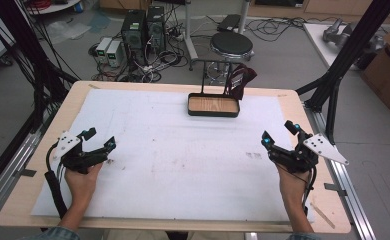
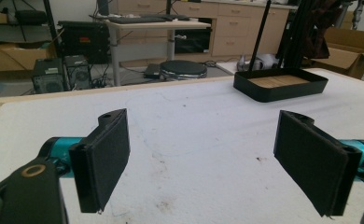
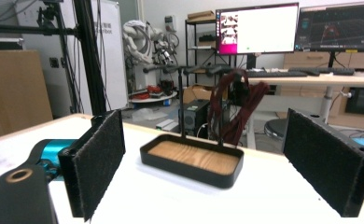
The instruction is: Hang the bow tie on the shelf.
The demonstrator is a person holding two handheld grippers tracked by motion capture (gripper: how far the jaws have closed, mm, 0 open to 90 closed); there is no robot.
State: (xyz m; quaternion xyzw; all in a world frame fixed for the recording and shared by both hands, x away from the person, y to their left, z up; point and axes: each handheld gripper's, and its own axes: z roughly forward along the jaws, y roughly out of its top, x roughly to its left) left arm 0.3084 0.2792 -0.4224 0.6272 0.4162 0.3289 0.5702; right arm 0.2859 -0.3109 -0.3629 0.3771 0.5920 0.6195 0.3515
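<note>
- High view: left gripper (image 1: 97, 139) rests low at the left edge of the worktop (image 1: 28, 200), right gripper (image 1: 279, 135) at the right edge. Well apart, both aimed toward the far side.
- Both sets of fingers are spread wide with nothing between them. The two gripper views confirm it: only the bare white mat (image 1: 183, 165) shows in each gap.
- Black tray (image 1: 214, 105) with a wooden floor sits at the far middle of the mat, well clear of both grippers. A thin black rack (image 1: 215, 62) rises from its back edge.
- Dark red cloth (image 1: 243, 80) hangs from the right end of the rack's top bar. It dangles behind the tray's right corner.
- Right gripper view adds detail that the high view lacks: the rack's top bar carries several short pegs, and the cloth (image 3: 236, 105) is draped in loose folds over it. Tray (image 3: 192, 161) sits dead centre between the fingers (image 3: 98, 158), farther off.
- Left gripper view sees the tray (image 2: 280, 84) from the other side, up right of the gap. The cloth is mostly cut off at the top edge there, hard to make out.
- The high view alone shows both hands (image 1: 83, 177), the cables trailing off the grippers and the stool (image 1: 231, 45) on the floor past the worktop.
- Faint smudges on the mat show up in the left gripper view and the high view.
</note>
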